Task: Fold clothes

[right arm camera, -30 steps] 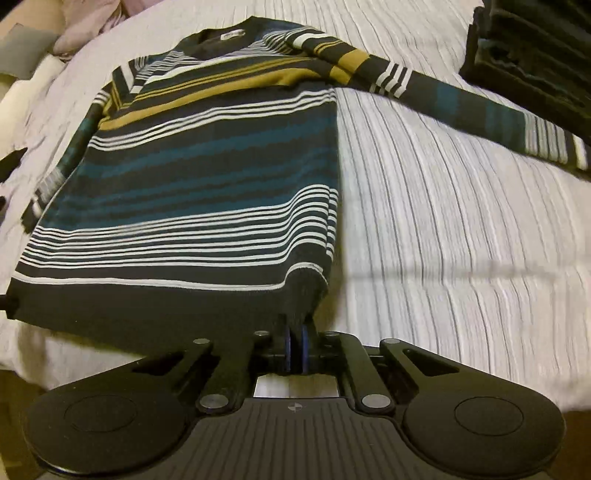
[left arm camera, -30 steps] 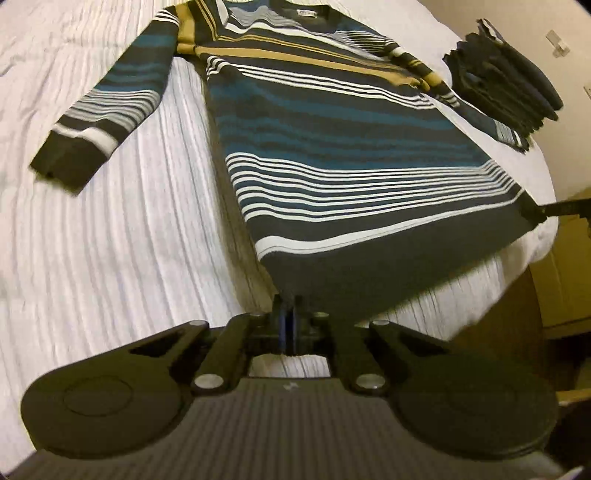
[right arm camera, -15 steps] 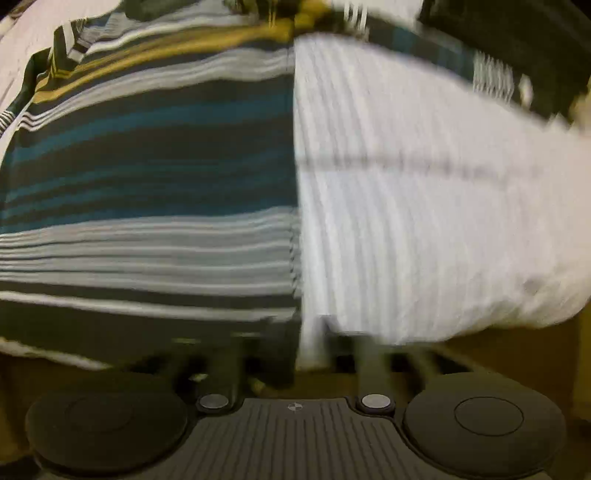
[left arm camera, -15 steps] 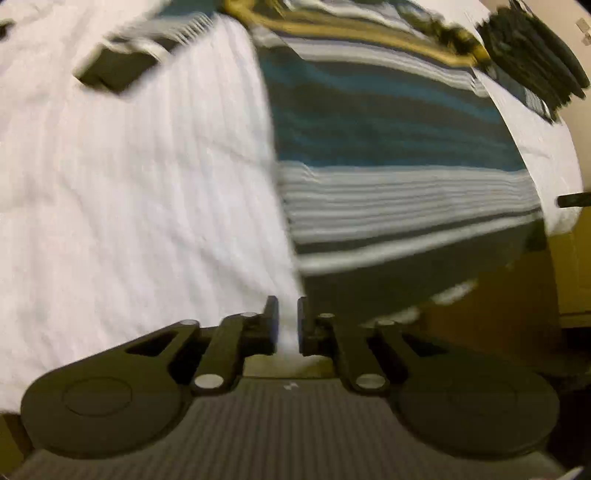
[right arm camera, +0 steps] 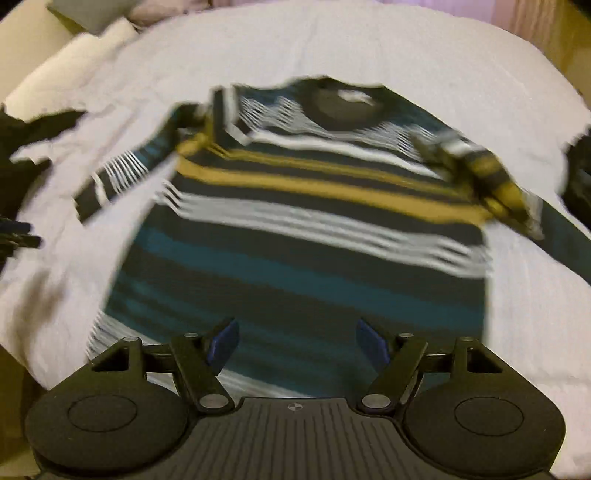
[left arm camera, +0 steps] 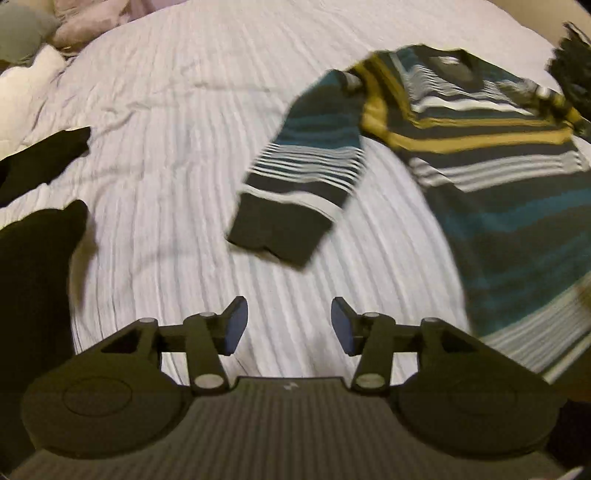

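Two wrist views cover this moment, both blurred. In the left wrist view, the left tool point(left arm camera: 288, 325) hangs over bare white ribbed bedspread point(left arm camera: 166, 155) with its jaws opening and nothing between them; only bedding shows in the gap. The striped sweater point(left arm camera: 498, 177) lies flat on the bed to the right, with bands of teal, mustard, white and dark grey. Its near sleeve point(left arm camera: 295, 184) stretches down toward the tool, the dark cuff lying beyond the fingertips and apart from them. Dark garments point(left arm camera: 40, 162) sit at the left edge, and pale pillows point(left arm camera: 26, 33) show at the top left corner.

In the right wrist view, the right tool point(right arm camera: 297, 345) is released, its jaws spread wide above the lower body of the sweater point(right arm camera: 314, 229); I cannot tell whether the blue pads point(right arm camera: 223, 343) touch the fabric. The sweater lies spread out with its neckline away from the camera and a sleeve reaching out on each side. More dark cloth point(right arm camera: 22, 136) lies at the left edge.
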### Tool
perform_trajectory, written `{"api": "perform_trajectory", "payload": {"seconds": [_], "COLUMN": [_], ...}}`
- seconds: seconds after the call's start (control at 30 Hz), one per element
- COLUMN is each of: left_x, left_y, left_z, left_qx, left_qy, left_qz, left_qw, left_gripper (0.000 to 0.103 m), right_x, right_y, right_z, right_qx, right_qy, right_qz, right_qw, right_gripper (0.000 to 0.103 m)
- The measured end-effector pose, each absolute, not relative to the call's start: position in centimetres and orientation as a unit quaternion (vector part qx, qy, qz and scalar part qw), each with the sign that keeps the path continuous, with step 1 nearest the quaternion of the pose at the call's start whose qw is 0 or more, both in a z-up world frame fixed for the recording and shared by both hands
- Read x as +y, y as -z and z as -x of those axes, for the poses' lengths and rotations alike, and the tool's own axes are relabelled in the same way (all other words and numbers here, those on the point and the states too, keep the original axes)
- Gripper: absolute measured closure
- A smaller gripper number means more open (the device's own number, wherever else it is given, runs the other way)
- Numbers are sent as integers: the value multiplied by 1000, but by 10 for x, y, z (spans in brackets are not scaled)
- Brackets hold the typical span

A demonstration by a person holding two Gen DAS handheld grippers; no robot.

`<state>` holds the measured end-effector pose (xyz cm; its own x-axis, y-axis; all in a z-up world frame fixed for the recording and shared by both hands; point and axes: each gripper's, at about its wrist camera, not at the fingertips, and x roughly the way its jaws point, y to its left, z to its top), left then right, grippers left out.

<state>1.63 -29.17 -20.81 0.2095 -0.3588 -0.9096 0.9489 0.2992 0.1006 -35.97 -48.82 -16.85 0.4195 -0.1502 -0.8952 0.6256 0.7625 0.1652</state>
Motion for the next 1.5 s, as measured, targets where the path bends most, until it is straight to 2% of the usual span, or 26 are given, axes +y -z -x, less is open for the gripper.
{"api": "perform_trajectory", "payload": {"seconds": [0.2,0.37,0.43,0.5,0.53,0.67,0.83,1.07,1.37,1.5], "left_x": [-329,-366,-373,-374,-371,-343,-279,-247,-235,-227], "left_y": [225,259,275,277,271,212,137,141,81,85], "left_z": [-69,-104,-113,-121,-125,-155,-215,-229,-251,-250], "left_qx": [437,461,473,477,473,432,425,426,534,581], "left_qy": [471,494,510,528,538,550,501,477,506,510], "left_qz": [-328,-337,-350,-354,-353,-341,-310,-352,-243,-208], "left_qw": [693,656,628,607,602,628,687,683,632,599], "left_gripper": [56,55,62,100,102,102,102,102,102,102], "right_x": [-484,-471,-470,-471,-472,-470,-453,-434,-432,-430], "right_y": [176,177,185,194,200,208,203,219,225,224], "right_z": [287,243,228,217,211,182,132,85,69,65], "right_qx": [469,466,465,463,463,457,455,472,479,466], "right_qy": [198,196,220,249,265,293,267,231,217,223], "right_qz": [-268,-264,-272,-291,-303,-325,-318,-312,-297,-303], "right_qw": [818,822,813,799,790,774,788,791,797,801], "right_gripper": [29,29,29,29,29,29,29,29,29,29]}}
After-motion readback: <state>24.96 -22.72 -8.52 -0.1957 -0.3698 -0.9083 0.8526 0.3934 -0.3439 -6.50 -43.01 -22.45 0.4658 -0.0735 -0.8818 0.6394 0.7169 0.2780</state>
